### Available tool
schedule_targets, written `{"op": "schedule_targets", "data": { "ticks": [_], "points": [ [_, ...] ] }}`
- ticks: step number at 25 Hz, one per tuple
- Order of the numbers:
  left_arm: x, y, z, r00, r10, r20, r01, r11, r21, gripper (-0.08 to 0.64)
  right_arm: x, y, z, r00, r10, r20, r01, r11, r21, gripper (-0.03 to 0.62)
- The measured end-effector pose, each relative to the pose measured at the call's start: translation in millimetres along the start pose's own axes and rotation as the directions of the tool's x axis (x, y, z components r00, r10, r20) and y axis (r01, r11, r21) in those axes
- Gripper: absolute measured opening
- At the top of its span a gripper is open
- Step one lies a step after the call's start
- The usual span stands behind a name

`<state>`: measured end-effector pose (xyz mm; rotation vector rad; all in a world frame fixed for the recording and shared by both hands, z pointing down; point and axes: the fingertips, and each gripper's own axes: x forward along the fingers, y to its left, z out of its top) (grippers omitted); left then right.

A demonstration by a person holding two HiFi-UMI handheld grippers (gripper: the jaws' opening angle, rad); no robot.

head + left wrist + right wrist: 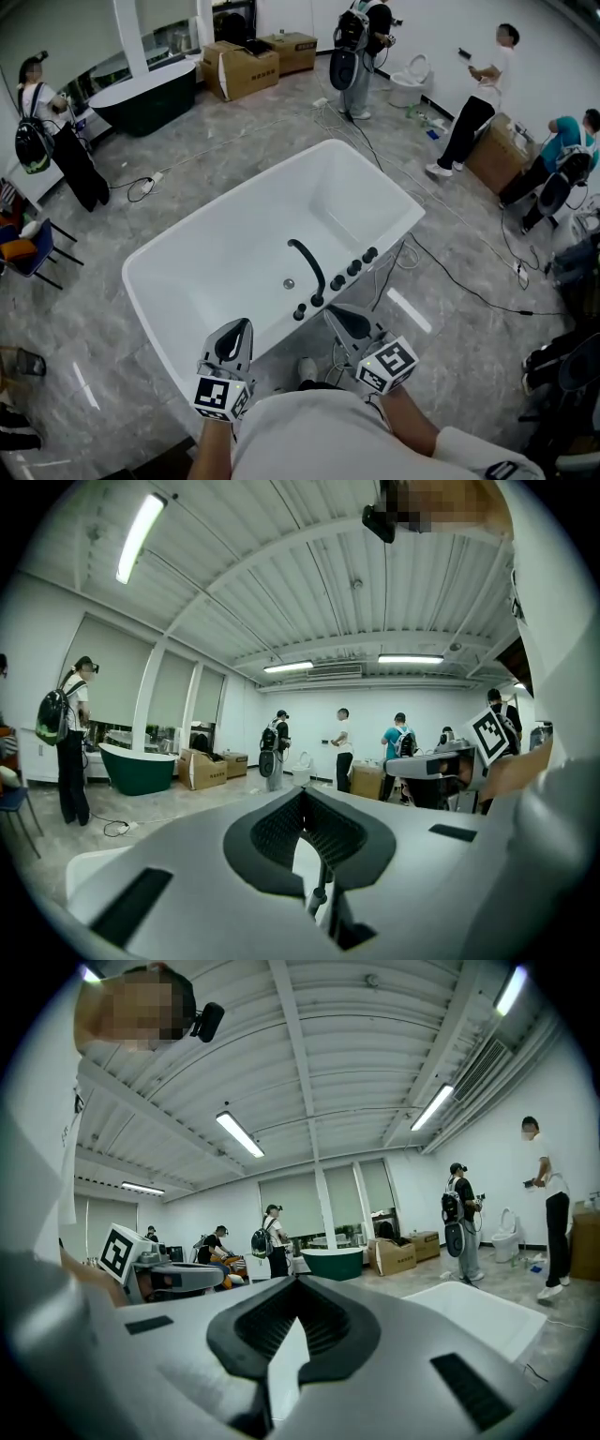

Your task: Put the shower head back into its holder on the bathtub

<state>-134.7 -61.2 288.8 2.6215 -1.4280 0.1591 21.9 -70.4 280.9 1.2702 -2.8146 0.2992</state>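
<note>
Both pairs of jaws are seen pressed together with nothing held. The left gripper (233, 333) and the right gripper (345, 321) are held roughly level, side by side, before the near rim of the white bathtub (216, 244). A row of black fittings (353, 268) is set along that rim, just ahead of the right jaws and running off to their right. From the row's left end a curved black piece (307, 267) is arched away from the jaws over the basin, its long axis pointing forward and slightly left (whether it is spout or shower head cannot be settled). The shower head is judged to be among these fittings, ahead of and between both jaws, with the right jaws nearer. Whether it is already seated in its holder cannot be told.
</note>
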Motion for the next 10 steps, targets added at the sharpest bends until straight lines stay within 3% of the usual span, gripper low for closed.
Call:
{"op": "schedule_targets", "data": {
  "ticks": [10],
  "points": [
    [-6.3,2.1,-4.6,1.000,0.004,-0.014,-0.004,1.000,0.001,0.011,0.3,5.1,-0.8,1.000,-0.009,-0.012,0.009,1.000,-0.013,0.017]
  ]
}}
